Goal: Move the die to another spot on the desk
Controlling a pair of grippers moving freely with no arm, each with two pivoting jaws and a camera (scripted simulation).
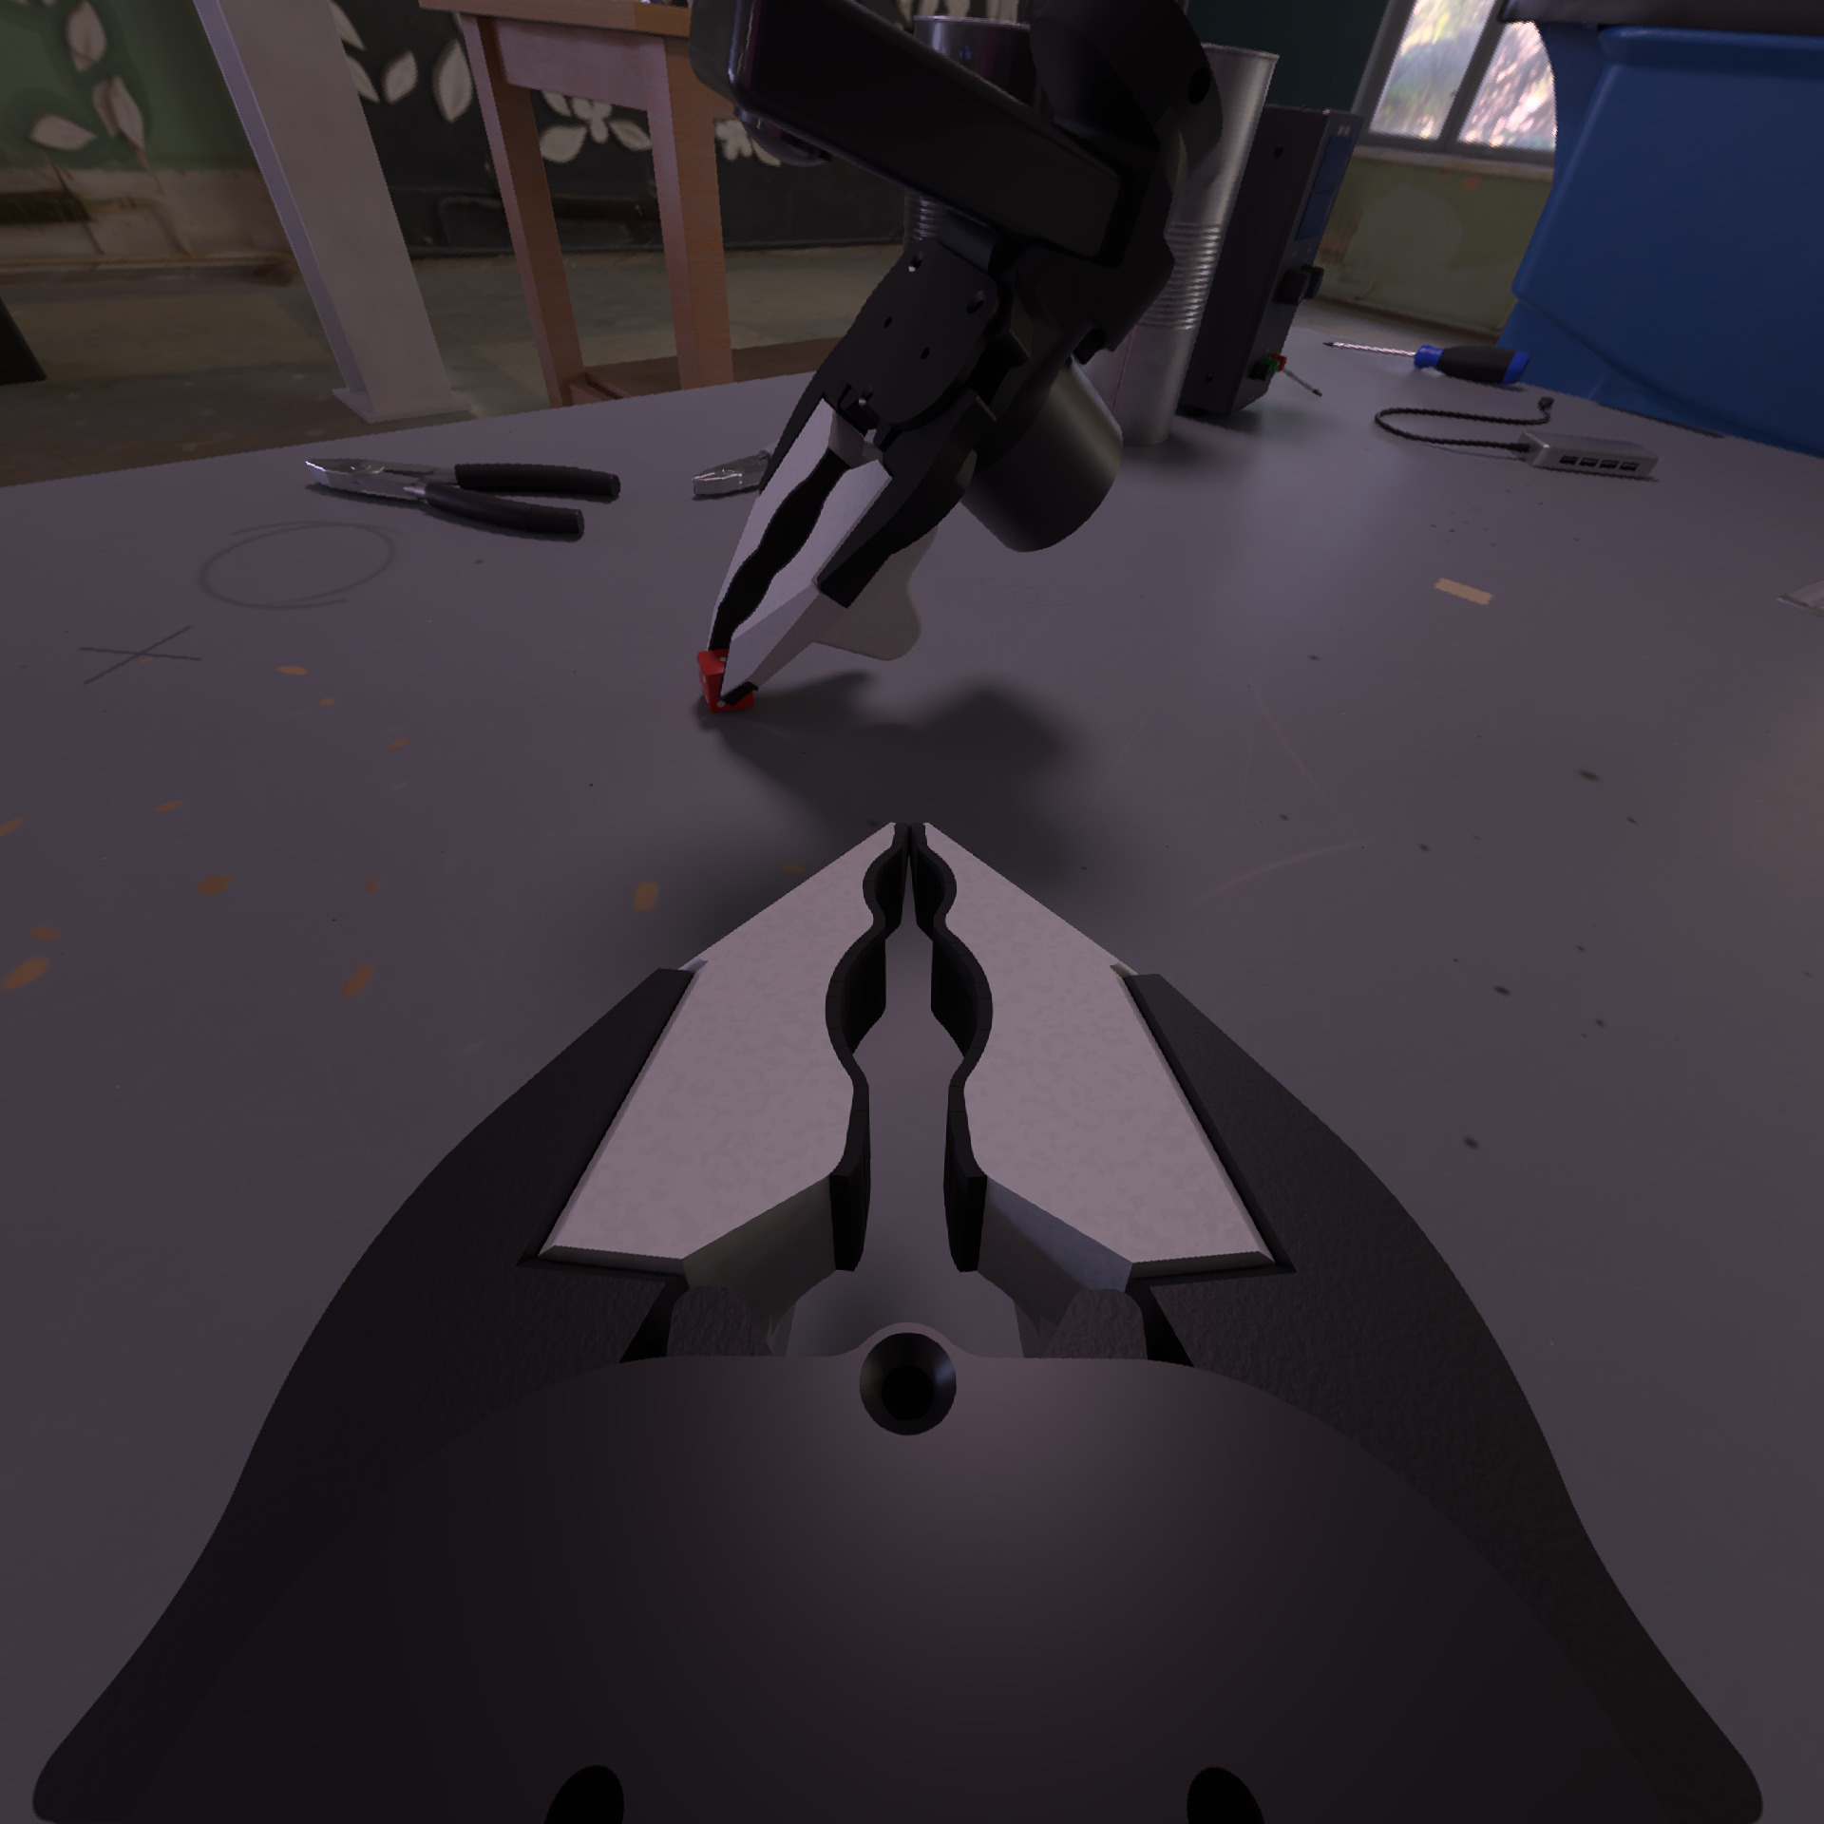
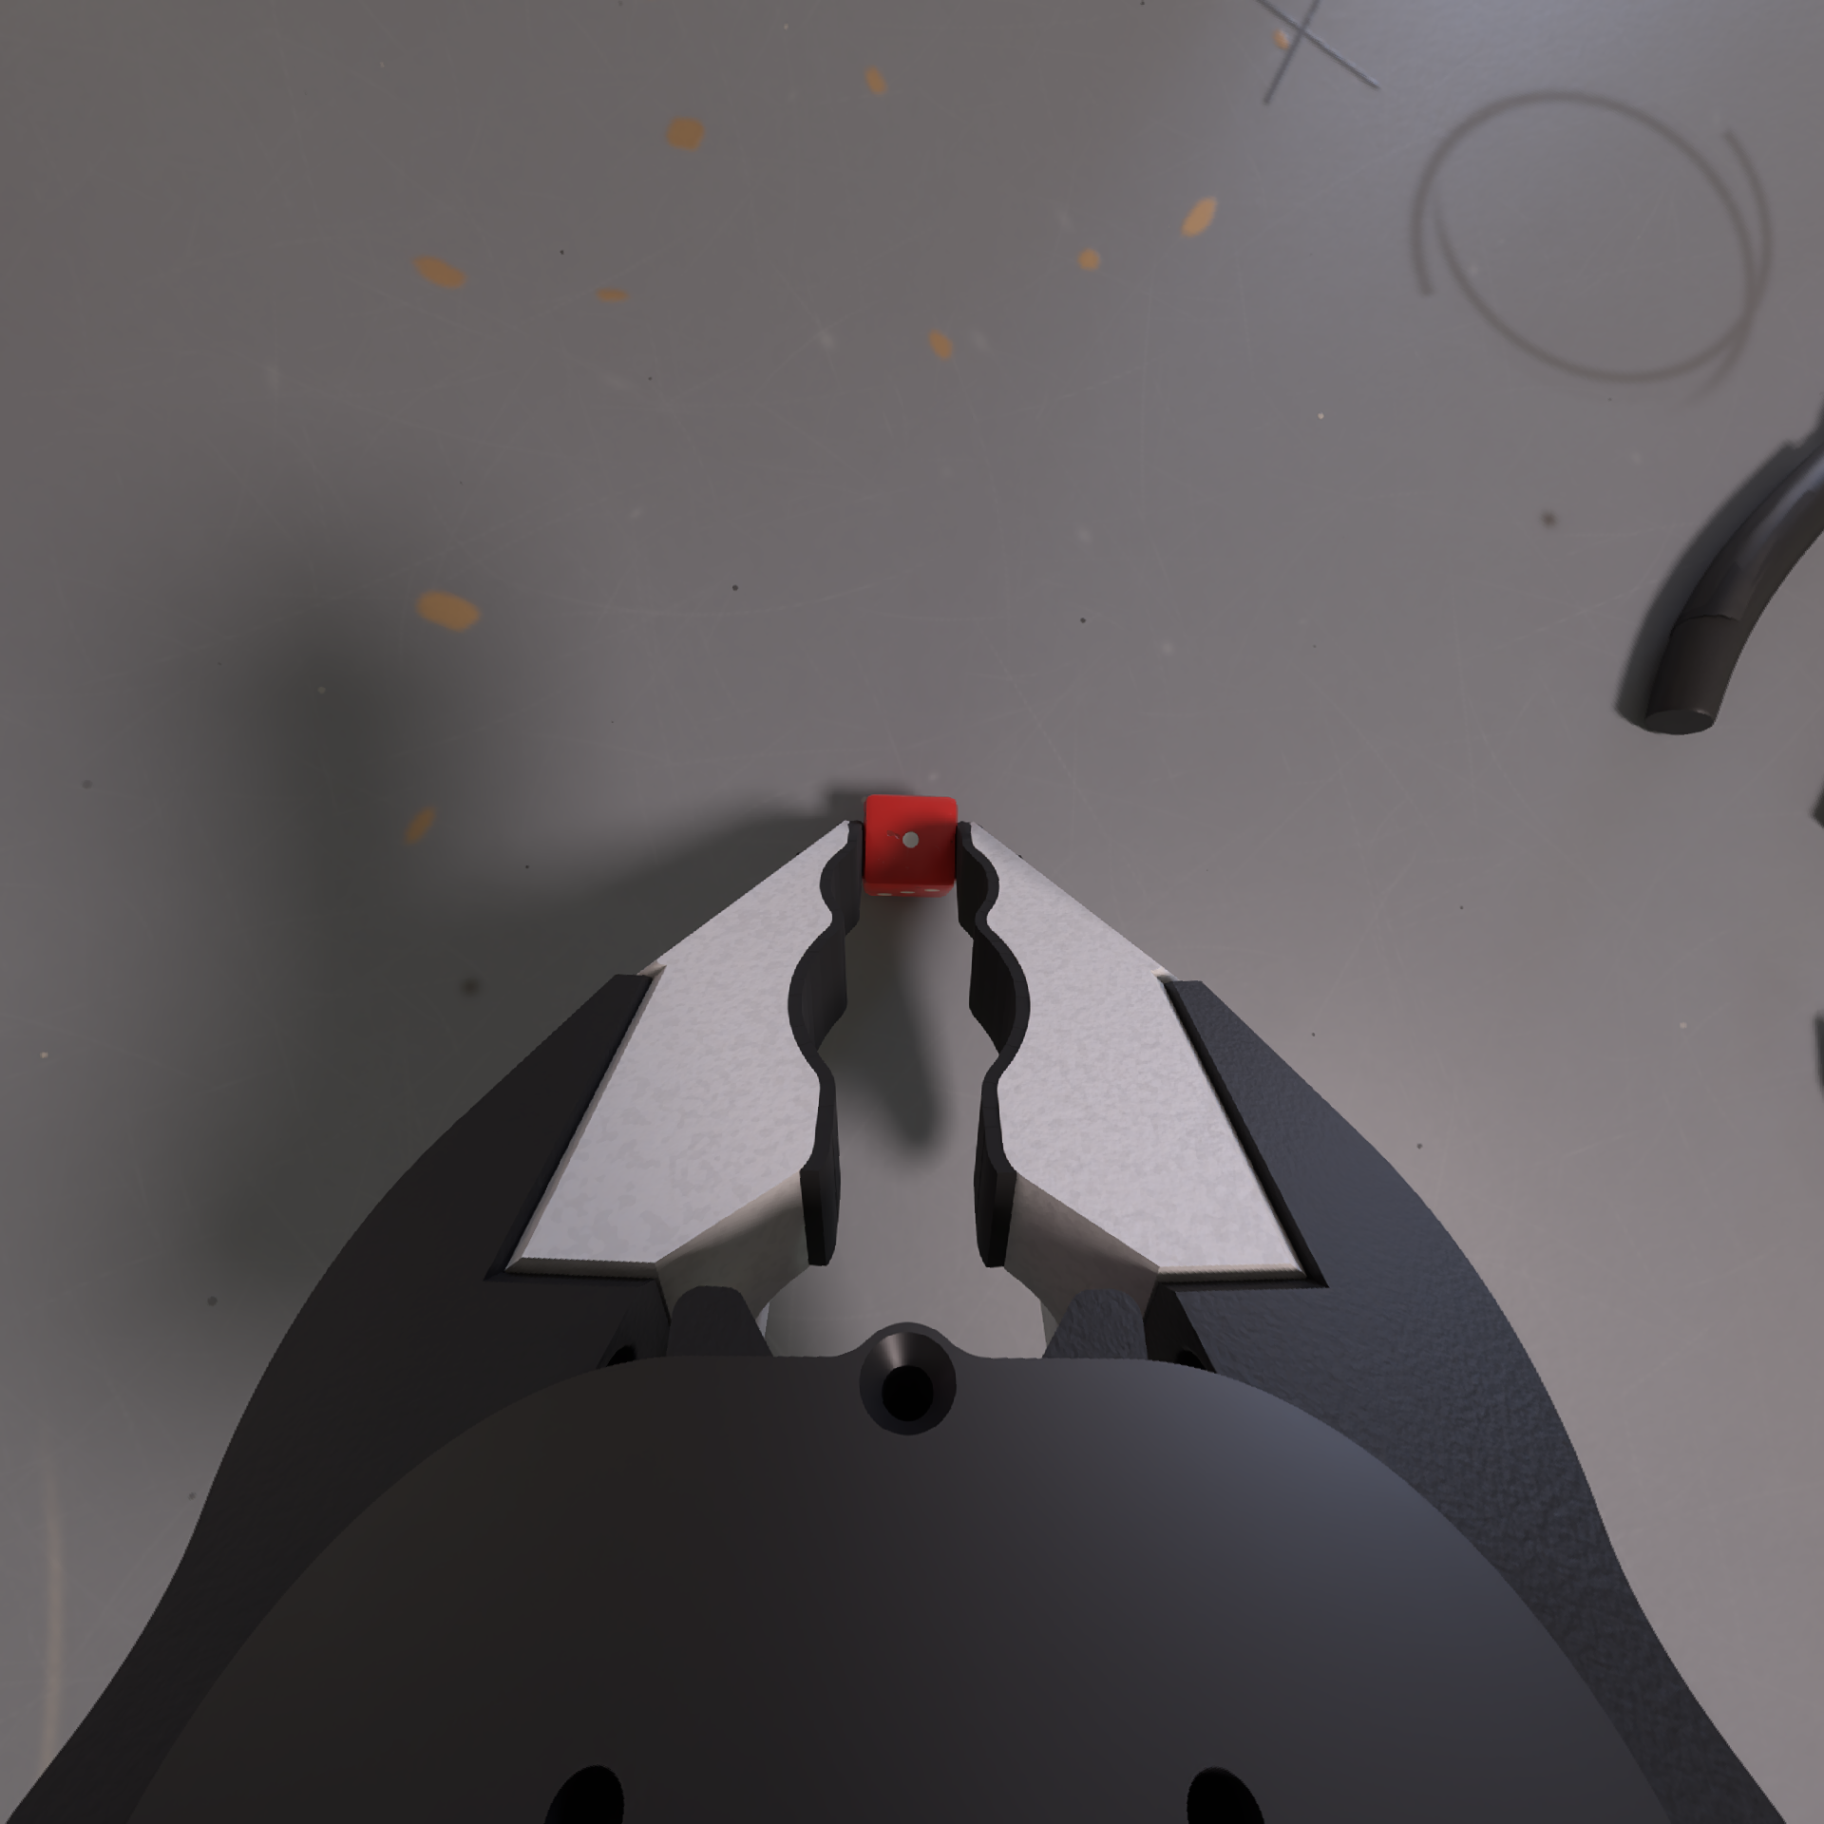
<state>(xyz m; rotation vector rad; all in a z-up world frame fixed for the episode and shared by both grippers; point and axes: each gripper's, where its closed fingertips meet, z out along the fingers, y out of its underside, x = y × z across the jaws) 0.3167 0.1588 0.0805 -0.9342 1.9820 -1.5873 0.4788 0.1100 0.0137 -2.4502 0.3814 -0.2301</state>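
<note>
Red die (image 2: 910, 844) sits mid-desk (image 2: 691, 494), pinched between the right gripper's (image 2: 910, 851) fingertips; the left gripper (image 1: 910, 834) hovers nearby, clenched empty.

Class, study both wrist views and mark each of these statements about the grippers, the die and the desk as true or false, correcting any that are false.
1. The right gripper has its fingertips on either side of the red die. True.
2. The left gripper is holding the die. False: its fingertips are together with nothing between them, and the die lies farther off, at the right gripper.
3. The die is blue. False: it is red with white pips.
4. A pair of black-handled pliers lies on the grey desk. True.
5. A blue-handled screwdriver lies near the desk's far right. True.
6. The die sits inside the circle drawn on the desk. False: the circle is well away from it.
</note>
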